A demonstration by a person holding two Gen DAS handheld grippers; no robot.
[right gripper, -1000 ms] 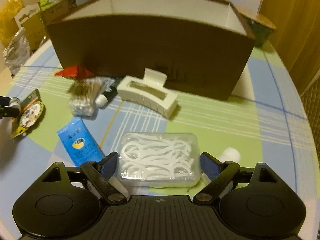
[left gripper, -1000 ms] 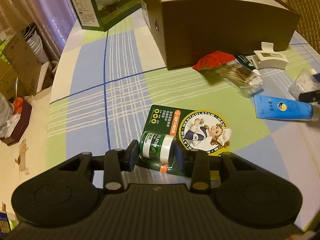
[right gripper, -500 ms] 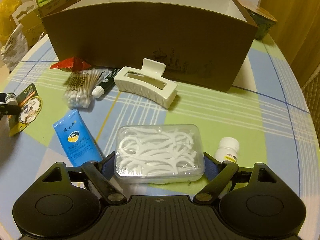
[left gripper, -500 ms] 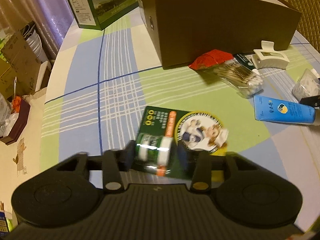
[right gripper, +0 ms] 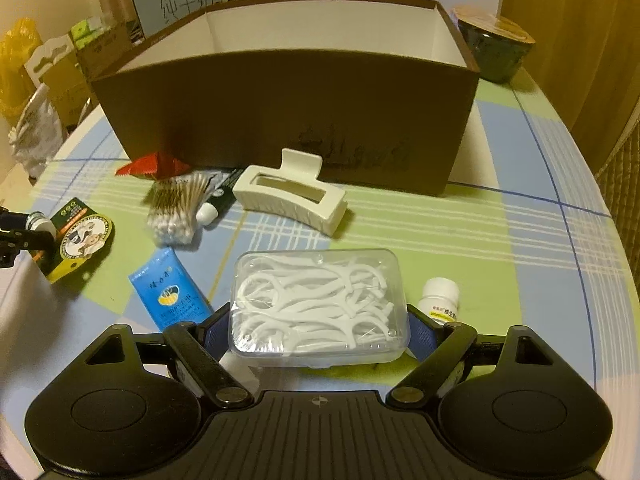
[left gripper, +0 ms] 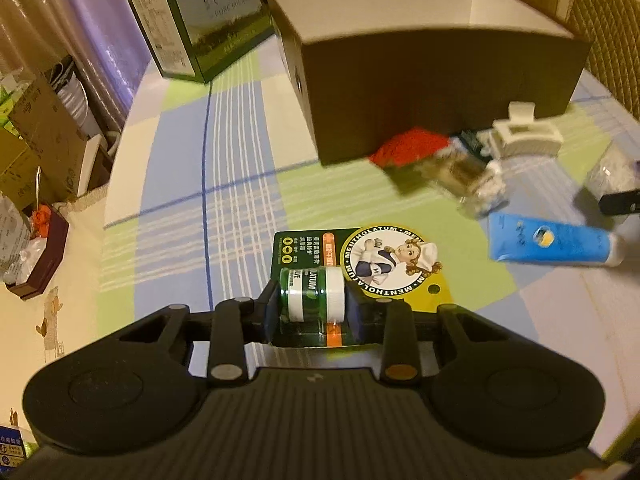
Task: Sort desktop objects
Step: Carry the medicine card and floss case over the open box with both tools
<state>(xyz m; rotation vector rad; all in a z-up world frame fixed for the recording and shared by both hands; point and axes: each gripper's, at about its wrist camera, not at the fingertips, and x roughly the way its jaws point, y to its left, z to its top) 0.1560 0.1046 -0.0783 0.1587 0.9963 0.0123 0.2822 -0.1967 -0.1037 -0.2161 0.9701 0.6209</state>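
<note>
My left gripper [left gripper: 311,300] is shut on a green Mentholatum blister pack [left gripper: 360,258], its fingers on the small jar, and holds it above the tablecloth; the pack also shows in the right wrist view [right gripper: 78,236]. My right gripper [right gripper: 319,326] is shut on a clear box of white floss picks [right gripper: 318,304], held off the table. The open brown cardboard box [right gripper: 288,116] stands behind, its white inside showing; it also shows in the left wrist view [left gripper: 432,76].
On the checked cloth lie a blue tube [right gripper: 170,290], a bag of cotton swabs [right gripper: 176,208], a red packet [right gripper: 154,162], a cream hair claw [right gripper: 290,196] and a small white bottle [right gripper: 440,300]. A green milk carton box [left gripper: 200,16] stands far left.
Both grippers have lifted their items off the table and risen, so the box's inside now shows. The left gripper's pack has turned straighter.
</note>
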